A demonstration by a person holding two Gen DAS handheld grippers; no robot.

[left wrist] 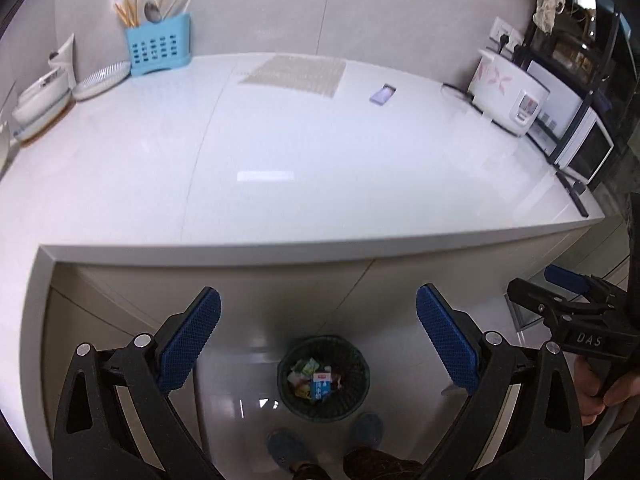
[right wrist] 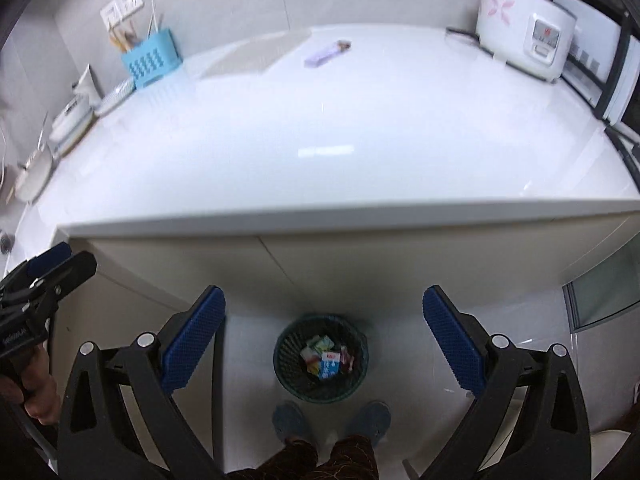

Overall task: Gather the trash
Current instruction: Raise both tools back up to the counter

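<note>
Now, at the far left of the white worktop [left wrist: 280,152] stand a lidded white pot [left wrist: 42,98], a ribbed glass plate [left wrist: 102,79] and a light-blue utensil holder [left wrist: 158,46] with chopsticks and a spoon in it. Next along, a pale woven mat [left wrist: 294,74] lies flat near the back wall. Just to its right lies a small purple packet [left wrist: 383,93], alone on the worktop and apart from everything else. Further right, a white rice cooker [left wrist: 510,94] with a pink flower print sits beside a black rack holding a microwave [left wrist: 580,140].

Below the worktop edge, on the floor between my feet and the cabinet, stands a dark mesh bin [left wrist: 323,378]. It holds several cartons and wrappers, among them a blue-and-white carton [left wrist: 321,386].

My left tool [left wrist: 318,340] hangs over the bin with its blue pads spread wide and holding nothing. My right tool [right wrist: 324,342], to its right, hangs over the bin too, equally spread and empty.
</note>
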